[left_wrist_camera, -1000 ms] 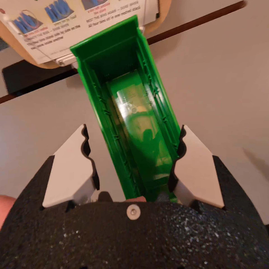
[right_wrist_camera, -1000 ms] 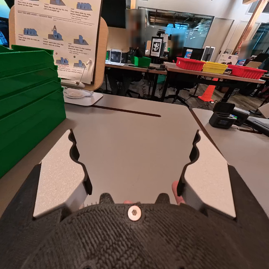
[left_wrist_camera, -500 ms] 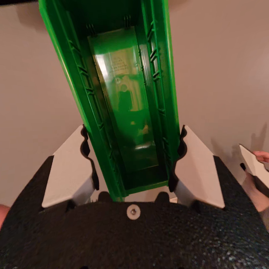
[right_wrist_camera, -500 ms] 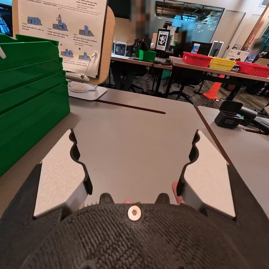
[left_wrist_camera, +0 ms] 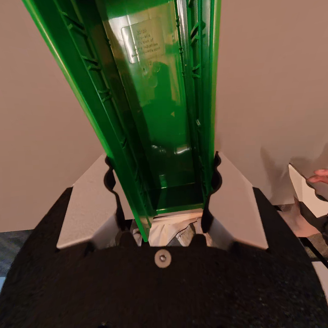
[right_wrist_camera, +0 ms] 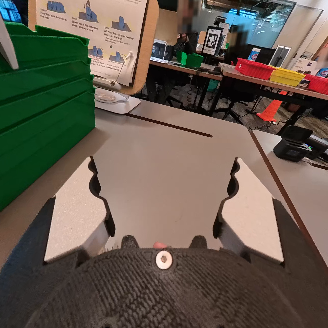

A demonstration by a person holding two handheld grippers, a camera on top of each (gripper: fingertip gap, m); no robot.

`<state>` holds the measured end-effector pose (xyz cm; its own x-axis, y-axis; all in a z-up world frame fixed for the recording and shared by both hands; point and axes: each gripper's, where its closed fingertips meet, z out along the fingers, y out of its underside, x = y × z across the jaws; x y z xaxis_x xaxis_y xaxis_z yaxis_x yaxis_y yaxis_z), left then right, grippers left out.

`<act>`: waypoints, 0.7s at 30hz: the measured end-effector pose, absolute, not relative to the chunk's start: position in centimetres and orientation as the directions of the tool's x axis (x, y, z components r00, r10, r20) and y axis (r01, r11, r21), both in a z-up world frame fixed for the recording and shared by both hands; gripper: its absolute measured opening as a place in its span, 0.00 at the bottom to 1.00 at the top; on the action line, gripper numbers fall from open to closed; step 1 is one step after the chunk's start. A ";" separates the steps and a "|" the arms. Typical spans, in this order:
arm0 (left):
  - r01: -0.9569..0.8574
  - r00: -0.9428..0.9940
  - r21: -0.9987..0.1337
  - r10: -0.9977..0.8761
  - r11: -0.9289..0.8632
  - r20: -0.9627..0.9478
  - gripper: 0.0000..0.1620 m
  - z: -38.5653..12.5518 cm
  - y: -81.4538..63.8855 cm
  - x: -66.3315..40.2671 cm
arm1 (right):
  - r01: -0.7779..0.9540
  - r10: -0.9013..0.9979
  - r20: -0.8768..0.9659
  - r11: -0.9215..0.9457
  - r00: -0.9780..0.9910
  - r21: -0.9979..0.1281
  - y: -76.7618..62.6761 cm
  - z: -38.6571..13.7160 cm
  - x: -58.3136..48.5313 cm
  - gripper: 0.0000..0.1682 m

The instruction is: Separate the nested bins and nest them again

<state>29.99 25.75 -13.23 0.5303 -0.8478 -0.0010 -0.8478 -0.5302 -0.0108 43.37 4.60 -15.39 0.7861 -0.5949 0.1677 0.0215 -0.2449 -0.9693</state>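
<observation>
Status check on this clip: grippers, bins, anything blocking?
Left gripper straddling the green bin stack, not clamped. Right gripper open, empty, over bare table. Nothing blocking.

Warm, rather dim light fills the left wrist view, tinting the surface [left_wrist_camera: 44,106] tan — the glossy floor of the green bin [left_wrist_camera: 150,88] throws back pale glare, and soft grey shadows lie at the right. The right wrist view is brighter and cooler, with daylight from far windows [right_wrist_camera: 248,19] and a dull sheen on the surface. Both pictures bow at the edges; the near black hand-held gripper bodies look soft, and mosaic patches blur distant figures.
</observation>
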 end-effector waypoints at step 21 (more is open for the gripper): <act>-0.833 0.538 -0.111 -0.840 -0.542 0.063 0.59 -7.1 26.8 32.0 | 0.028 -0.565 0.185 -0.274 0.804 -0.961 5.1 -16.0 42.9 0.82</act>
